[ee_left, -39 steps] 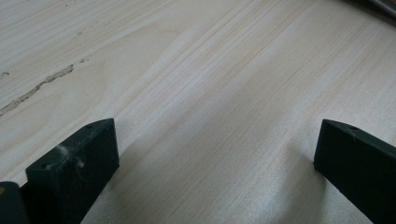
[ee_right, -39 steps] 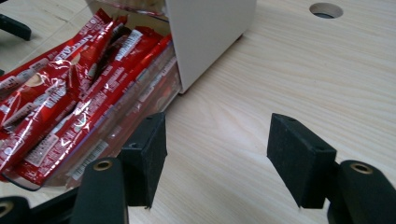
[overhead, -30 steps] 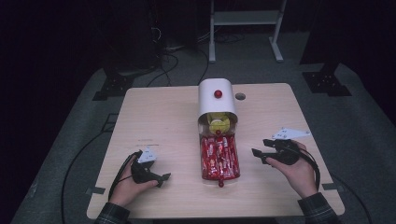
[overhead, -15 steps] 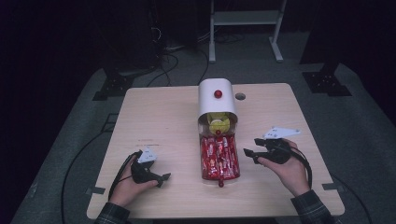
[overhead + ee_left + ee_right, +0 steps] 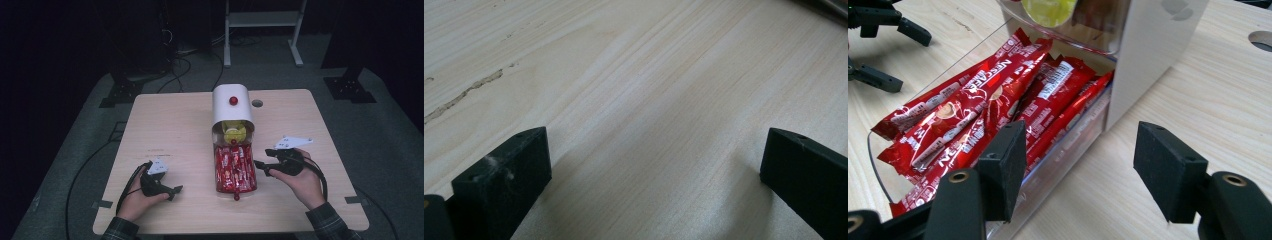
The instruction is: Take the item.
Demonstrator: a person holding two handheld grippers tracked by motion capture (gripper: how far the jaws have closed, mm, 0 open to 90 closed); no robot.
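Approach step, by the look of it: right tool (image 5: 261, 167) drawn in from the right toward the clear plastic drawer (image 5: 1048, 175), pulled out of the white round-topped dispenser box (image 5: 231, 105) at mid-bench and packed with red foil coffee-stick sachets (image 5: 233, 167). Jaws apart, nothing between them but pale wood; in the right gripper view, one black pad overlapping the drawer's near wall, the other out over bare light-wood bench (image 5: 170, 125). Tips just beside the drawer's right side in the high view, apparently not touching. Left tool (image 5: 175, 191) also spread wide, parked low on the bench near the front left corner, well apart from the drawer, with plain grain between its pads in the left gripper view. Something round and yellow (image 5: 233, 134) visible inside the box opening above the sachets. Next move, as a judgement: either a push on the drawer front back into the box, or a lift over the wall for a pinch on one sachet; both need a change of aim, since the jaws now straddle the wall rather than any stick.
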